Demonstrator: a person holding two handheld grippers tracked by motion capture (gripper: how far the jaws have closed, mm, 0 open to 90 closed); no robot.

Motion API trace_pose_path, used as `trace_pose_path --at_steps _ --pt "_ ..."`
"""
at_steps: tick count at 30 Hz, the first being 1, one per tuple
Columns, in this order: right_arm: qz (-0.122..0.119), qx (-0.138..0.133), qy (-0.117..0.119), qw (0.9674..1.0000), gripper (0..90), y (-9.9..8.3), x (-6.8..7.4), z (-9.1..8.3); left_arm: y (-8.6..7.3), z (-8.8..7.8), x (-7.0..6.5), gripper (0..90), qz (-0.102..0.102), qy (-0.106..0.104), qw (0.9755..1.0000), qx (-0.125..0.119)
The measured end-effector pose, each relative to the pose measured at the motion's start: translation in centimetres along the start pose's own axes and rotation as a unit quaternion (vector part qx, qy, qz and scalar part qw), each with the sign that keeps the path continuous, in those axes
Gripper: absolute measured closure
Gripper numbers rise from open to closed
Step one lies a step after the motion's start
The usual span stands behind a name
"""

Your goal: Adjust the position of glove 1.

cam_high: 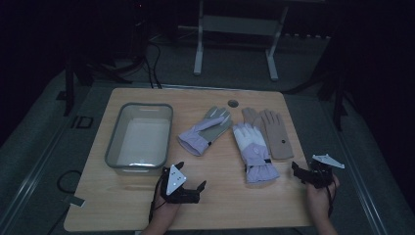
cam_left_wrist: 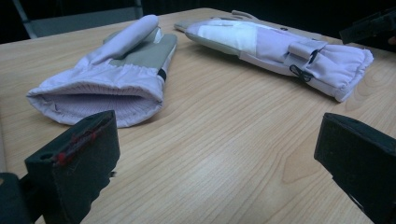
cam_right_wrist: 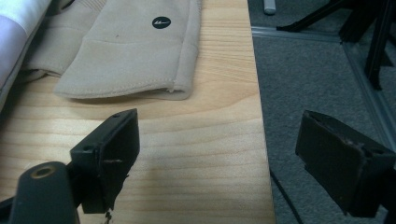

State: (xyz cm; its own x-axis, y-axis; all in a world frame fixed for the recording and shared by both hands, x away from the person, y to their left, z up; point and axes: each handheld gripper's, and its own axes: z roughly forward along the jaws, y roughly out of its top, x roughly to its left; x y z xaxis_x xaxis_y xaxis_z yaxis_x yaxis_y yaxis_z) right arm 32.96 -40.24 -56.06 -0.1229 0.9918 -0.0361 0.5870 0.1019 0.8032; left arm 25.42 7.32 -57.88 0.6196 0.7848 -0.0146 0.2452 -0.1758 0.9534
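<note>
High view: dim; left gripper (cam_high: 188, 182) low on table (cam_high: 122, 205), jaws apart, empty; right gripper (cam_high: 306, 172) near right edge, jaws apart, empty; grey tub (cam_high: 113, 147) at left, nothing visible inside; left lilac glove (cam_high: 204, 131) mid-table, right lilac glove (cam_high: 254, 149) overlapping beige glove (cam_high: 274, 134).

Left gripper view: left lilac glove (cam_left_wrist: 112, 74) cuff faces camera, interior dark; right lilac glove (cam_left_wrist: 280, 46) beyond.

Right gripper view: beige glove (cam_right_wrist: 135, 46) cut off at top; one jaw over floor (cam_right_wrist: 317, 70).

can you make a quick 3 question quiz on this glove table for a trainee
1. True or false: the left claw grips a glove.
2. What lies nearest the right claw? A) beige glove B) clear bin C) table hole
3. How many lilac gloves lie on the table?

Key: 1 false, both claws are open and empty. 2 A. 3 two, the left lilac glove and the right lilac glove.
</note>
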Motion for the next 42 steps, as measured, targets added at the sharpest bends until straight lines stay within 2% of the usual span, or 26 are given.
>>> trace_pose_path --at_steps 9,11,14,17,19,21,25,28,33,34,36,42 --pt "-0.002 -0.011 0.003 0.9999 13.7 -0.1 -0.1 -0.3 0.0 0.0 0.0 0.4 0.002 -0.008 1.0000 -0.001" --pt "0.001 -0.014 0.011 0.9999 13.8 0.0 -0.1 -0.5 0.0 0.0 0.0 0.4 0.002 -0.009 1.0000 -0.002" --pt "-0.013 -0.021 -0.001 0.9997 13.8 0.5 -0.1 -0.8 0.0 0.0 0.0 0.4 0.004 -0.009 1.0000 -0.001" --pt "-0.017 -0.030 0.001 0.9994 14.0 1.4 -0.1 -1.4 0.0 -0.1 0.0 0.4 0.002 -0.011 0.9999 -0.001" --pt "-0.020 -0.021 0.019 0.9994 14.1 2.3 -0.2 -1.7 0.0 -0.1 0.1 0.4 0.001 -0.010 0.9999 -0.001" --pt "-0.006 -0.023 0.039 0.9989 14.1 3.4 -0.3 -2.0 0.0 -0.1 0.1 0.4 -0.001 -0.011 0.9999 0.000" --pt "-0.004 -0.018 0.062 0.9979 13.7 5.9 -0.1 -2.2 0.0 -0.1 0.1 0.4 -0.002 -0.012 0.9999 0.000" --pt "-0.026 -0.005 0.067 0.9974 13.0 8.0 0.5 -2.2 0.0 -0.1 0.2 0.4 -0.003 -0.014 0.9999 0.000" --pt "-0.046 -0.004 0.091 0.9948 12.7 11.2 2.0 -2.1 0.0 -0.1 0.4 0.4 -0.011 -0.016 0.9998 0.000" --pt "-0.055 -0.003 0.102 0.9932 12.6 11.9 2.5 -2.0 0.0 -0.1 0.4 0.4 -0.012 -0.017 0.9998 0.000" --pt "-0.069 -0.005 0.105 0.9921 12.7 12.9 3.4 -1.8 0.0 -0.1 0.4 0.4 -0.014 -0.017 0.9997 0.000" --pt "-0.079 -0.001 0.138 0.9873 12.7 15.5 5.8 -0.4 0.0 0.0 0.4 0.4 -0.012 -0.016 0.9998 0.001"
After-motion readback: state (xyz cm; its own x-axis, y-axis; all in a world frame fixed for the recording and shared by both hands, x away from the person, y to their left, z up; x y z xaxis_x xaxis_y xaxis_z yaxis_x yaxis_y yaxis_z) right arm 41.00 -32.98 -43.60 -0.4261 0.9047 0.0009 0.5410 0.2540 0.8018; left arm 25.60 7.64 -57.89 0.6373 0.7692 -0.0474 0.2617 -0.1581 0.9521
